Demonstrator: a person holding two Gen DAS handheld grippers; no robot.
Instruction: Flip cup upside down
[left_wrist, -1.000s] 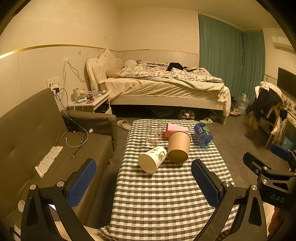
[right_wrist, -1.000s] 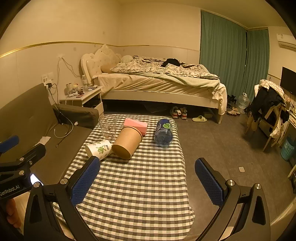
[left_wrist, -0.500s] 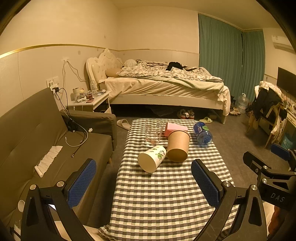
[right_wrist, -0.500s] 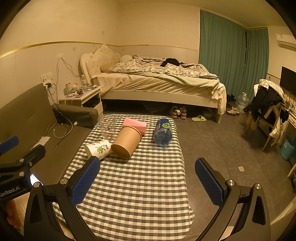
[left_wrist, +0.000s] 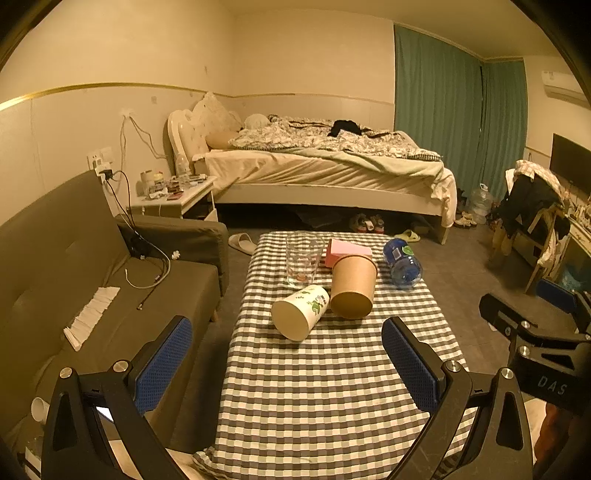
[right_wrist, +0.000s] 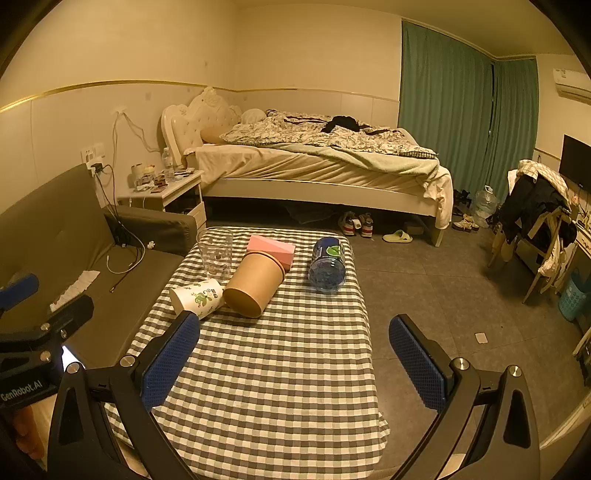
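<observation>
Both views have crept slightly nearer the cups since a second ago. Left hand-held gripper (left_wrist: 286, 363) and right hand-held gripper (right_wrist: 293, 360) hover low over the near end of the checked-cloth counter (left_wrist: 325, 387), blue textured pads spread wide, holding nothing. On its side lies the white paper cup (left_wrist: 300, 311) with green leaf print, touching a toppled brown paper cup (left_wrist: 353, 286), near a clear glass (left_wrist: 303, 264).

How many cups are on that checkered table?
3. A white leaf-print paper cup lies on its side, a brown paper cup lies tipped right beside it, and a clear glass stands upright behind them. None looks hidden.
</observation>
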